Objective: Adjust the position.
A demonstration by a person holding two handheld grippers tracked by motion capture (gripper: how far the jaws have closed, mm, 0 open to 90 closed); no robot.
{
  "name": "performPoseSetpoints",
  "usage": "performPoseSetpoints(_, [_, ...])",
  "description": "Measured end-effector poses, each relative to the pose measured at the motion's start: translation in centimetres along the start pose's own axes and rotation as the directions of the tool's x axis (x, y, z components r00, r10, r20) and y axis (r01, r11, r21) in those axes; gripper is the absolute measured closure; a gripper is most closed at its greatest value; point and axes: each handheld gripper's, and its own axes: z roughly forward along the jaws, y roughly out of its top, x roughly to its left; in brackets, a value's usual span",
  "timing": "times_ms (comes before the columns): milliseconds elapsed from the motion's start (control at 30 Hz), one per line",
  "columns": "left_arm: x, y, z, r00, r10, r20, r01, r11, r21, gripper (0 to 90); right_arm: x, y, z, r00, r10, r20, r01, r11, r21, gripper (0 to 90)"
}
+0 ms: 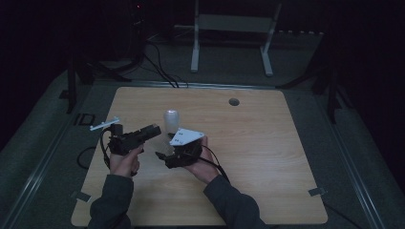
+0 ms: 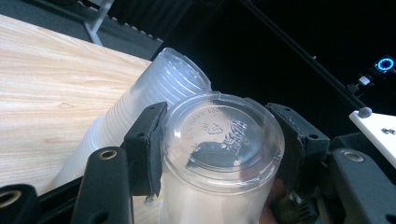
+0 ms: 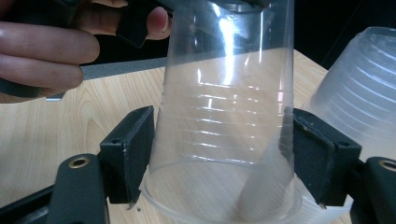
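A clear plastic cup [image 2: 219,135] is held upside down, base toward the camera, between the pads of my left gripper [image 2: 219,149], which is shut on it near the base. My right gripper [image 3: 219,154] has its pads against both sides of the same cup [image 3: 224,102] near its rim, shut on it. A stack of translucent cups [image 1: 171,120] stands upside down on the wooden table [image 1: 267,157] just behind both grippers, also seen as the stack [image 2: 154,88] and the stack [image 3: 359,93]. In the high view the left gripper [image 1: 154,130] and right gripper [image 1: 165,156] meet at table centre-left.
A round hole [image 1: 233,101] sits in the tabletop at the back. Behind the table stand a white frame [image 1: 234,28], dark tripod legs [image 1: 329,81] and cables [image 1: 157,67] on the floor. The room is dim.
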Motion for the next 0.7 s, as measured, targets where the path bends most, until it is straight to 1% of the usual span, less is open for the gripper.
performPoseSetpoints(67, [0.1, 0.0, 0.0, 1.0, -0.003, 0.0, 0.003, 1.0, 0.002, 41.9, 0.0, 0.0, 0.0, 1.0, 0.005, -0.001, -0.005, 1.0, -0.001, 26.7])
performPoseSetpoints(200, [0.1, -0.1, 0.1, 1.0, -0.003, 0.002, 0.003, 1.0, 0.006, 41.5, -0.1, 0.0, 0.0, 1.0, -0.007, -0.002, 0.007, 1.0, 0.011, 28.8])
performPoseSetpoints(233, [0.1, -0.1, 0.1, 1.0, 0.0, 0.001, 0.0, 1.0, 0.007, 41.0, -0.1, -0.1, 0.0, 1.0, -0.005, -0.002, 0.005, 1.0, 0.013, 29.1])
performPoseSetpoints(300, [0.1, 0.0, 0.1, 1.0, 0.006, 0.0, -0.006, 1.0, 0.005, 37.8, 0.0, -0.1, 0.0, 0.9999, -0.015, 0.001, 0.015, 1.0, 0.017, 29.5])
performPoseSetpoints(433, [-0.1, 0.2, -0.1, 0.9996, 0.025, -0.015, -0.025, 0.9997, 0.001, 28.9, 0.0, -0.2, -0.1, 0.9998, -0.021, 0.0, 0.021, 0.999, 0.026, 29.8])
performPoseSetpoints(467, [-0.2, 0.2, -0.2, 0.9993, 0.032, -0.021, -0.032, 0.9995, -0.002, 28.2, 0.0, -0.2, -0.1, 0.9997, -0.023, 0.0, 0.023, 0.999, 0.027, 29.9])
performPoseSetpoints(567, [-0.1, 0.4, -0.4, 0.9991, 0.033, -0.028, -0.033, 0.9994, -0.005, 27.2, -0.1, -0.2, -0.2, 0.9996, -0.026, -0.001, 0.026, 0.999, 0.029, 30.0])
performPoseSetpoints(700, [-0.2, 0.8, -1.1, 0.9968, 0.065, -0.045, -0.066, 0.9978, -0.01, 27.3, -0.2, -0.2, -0.4, 0.9994, -0.034, 0.005, 0.034, 0.998, 0.046, 30.2])
